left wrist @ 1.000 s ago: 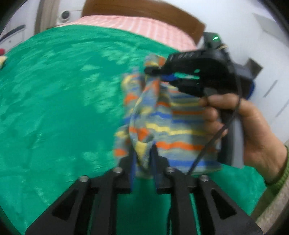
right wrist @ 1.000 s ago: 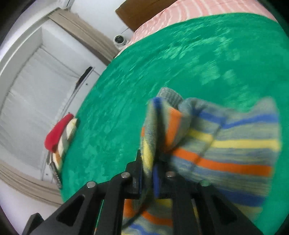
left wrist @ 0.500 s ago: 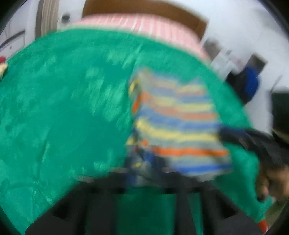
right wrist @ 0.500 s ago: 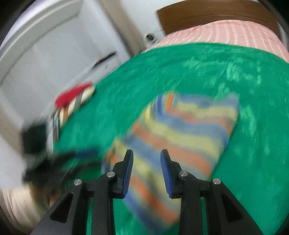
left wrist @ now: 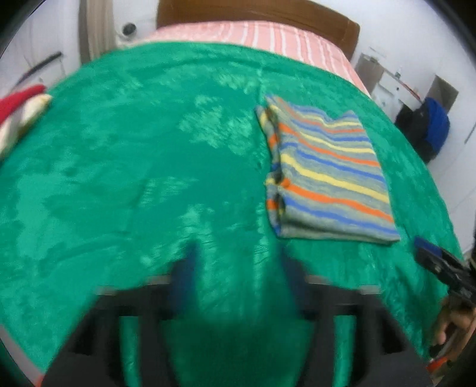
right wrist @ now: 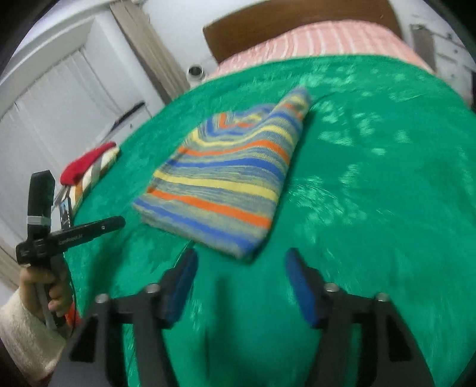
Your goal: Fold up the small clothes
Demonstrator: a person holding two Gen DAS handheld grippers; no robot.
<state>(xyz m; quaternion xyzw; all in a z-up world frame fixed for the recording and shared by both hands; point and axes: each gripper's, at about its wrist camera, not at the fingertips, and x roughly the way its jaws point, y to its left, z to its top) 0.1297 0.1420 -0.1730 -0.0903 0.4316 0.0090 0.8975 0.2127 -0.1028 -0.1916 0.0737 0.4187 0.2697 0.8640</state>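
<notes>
A folded striped garment in grey, blue, orange and yellow lies flat on the green blanket. It also shows in the right wrist view. My left gripper is open and empty, low over the blanket to the left and in front of the garment; it is blurred. It also shows in the right wrist view at the left. My right gripper is open and empty, just in front of the garment's near corner. It shows at the right edge of the left wrist view.
A pile of red and striped clothes sits at the blanket's left edge, also in the left wrist view. A pink striped sheet and wooden headboard lie beyond. A blue bag stands by the right wall.
Both grippers let go of the striped garment, opened and drew back. The garment now lies folded flat on the blanket.
</notes>
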